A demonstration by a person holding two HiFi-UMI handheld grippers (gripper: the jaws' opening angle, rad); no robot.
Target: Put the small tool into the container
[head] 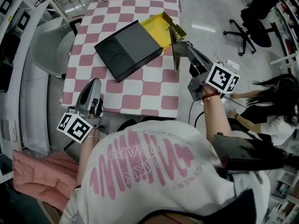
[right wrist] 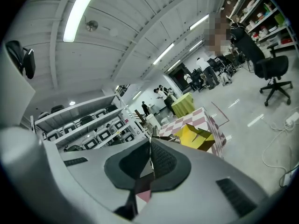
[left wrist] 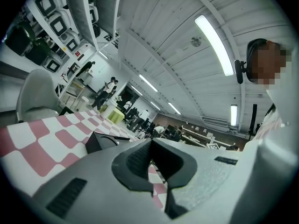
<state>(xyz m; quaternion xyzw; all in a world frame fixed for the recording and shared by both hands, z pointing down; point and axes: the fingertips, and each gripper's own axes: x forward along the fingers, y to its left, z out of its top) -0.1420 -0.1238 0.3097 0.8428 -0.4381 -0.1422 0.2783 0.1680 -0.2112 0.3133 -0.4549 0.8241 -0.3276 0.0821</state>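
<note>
both tongs closed, empty: grey left gripper (head: 95, 84) at lower left, grey right gripper (head: 174, 42) near yellow open cardboard box (head: 158, 28).

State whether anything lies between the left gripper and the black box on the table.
Nothing visible does. Only bare checked cloth separates the left gripper, at the table's near edge, from the black box.

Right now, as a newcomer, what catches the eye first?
The pink-and-white checked table, with a flat black box at its middle and an open yellow box beyond it at the right edge. The left gripper is held at the near-left corner, the right gripper near the yellow box.
</note>
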